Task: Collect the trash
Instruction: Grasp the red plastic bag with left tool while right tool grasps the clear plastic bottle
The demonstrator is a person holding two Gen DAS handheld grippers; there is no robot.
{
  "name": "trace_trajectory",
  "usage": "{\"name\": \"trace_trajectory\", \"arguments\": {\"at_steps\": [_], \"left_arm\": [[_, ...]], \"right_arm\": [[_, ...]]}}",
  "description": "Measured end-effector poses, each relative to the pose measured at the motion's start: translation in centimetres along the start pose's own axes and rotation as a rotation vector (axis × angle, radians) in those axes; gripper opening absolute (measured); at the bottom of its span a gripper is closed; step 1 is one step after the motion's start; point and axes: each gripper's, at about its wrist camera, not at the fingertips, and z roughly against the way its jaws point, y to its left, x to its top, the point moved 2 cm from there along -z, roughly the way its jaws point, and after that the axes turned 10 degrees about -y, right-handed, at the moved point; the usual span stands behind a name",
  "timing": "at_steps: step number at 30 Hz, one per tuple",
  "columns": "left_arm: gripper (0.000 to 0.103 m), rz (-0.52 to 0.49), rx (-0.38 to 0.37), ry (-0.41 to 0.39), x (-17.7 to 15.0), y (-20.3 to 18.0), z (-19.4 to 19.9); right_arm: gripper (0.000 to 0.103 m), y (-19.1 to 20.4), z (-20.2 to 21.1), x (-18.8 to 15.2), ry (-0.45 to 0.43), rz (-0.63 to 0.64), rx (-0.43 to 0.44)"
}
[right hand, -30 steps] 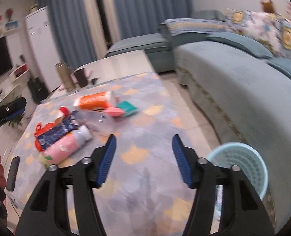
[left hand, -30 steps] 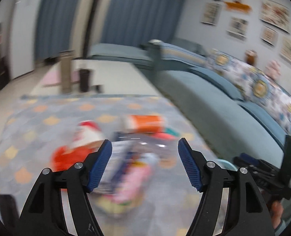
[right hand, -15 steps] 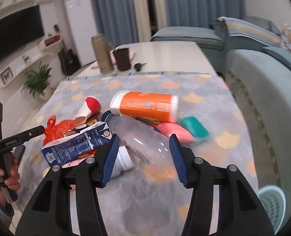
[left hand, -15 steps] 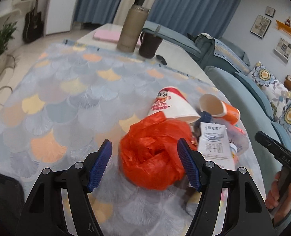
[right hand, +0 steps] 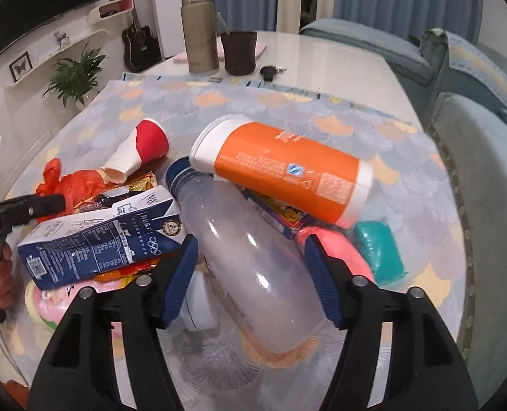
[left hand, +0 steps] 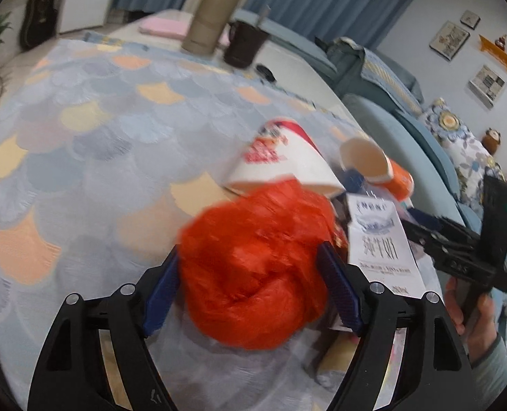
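A pile of trash lies on the scale-patterned tablecloth. My left gripper reaches down around a crumpled red plastic bag; its jaws are opening, with the bag filling the gap. Behind the bag lie a red-and-white paper cup and a blue-and-white milk carton. My right gripper straddles a clear plastic bottle lying on its side, its jaws opening too. An orange-and-white canister rests across the bottle's neck. The milk carton lies left of the bottle.
A tan thermos, a dark cup and keys stand at the table's far end. A pink packet and a teal one lie right of the bottle. A blue sofa borders the table's right side.
Both grippers have dropped toward the pile. The left one has closed in on the red bag, the right one on the clear bottle, and both pairs of jaws stand wider.
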Motion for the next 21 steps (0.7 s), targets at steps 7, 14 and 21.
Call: {"name": "trace_trajectory", "arguments": {"at_steps": [7,14,21], "left_arm": [[0.066,-0.057,0.005,0.028,-0.6,-2.7,-0.9],[0.031,-0.11,0.011,0.007,-1.2,-4.1,0.6],[0.028,-0.125,0.004,-0.049,-2.0,-5.3,4.7]], "right_arm": [[0.05,0.2,1.0,-0.8,0.013,-0.081,0.014],[0.042,-0.8,3.0,-2.6,0.038,-0.225,0.052],[0.042,-0.2,9.0,-7.4,0.074,-0.284,-0.062]]}}
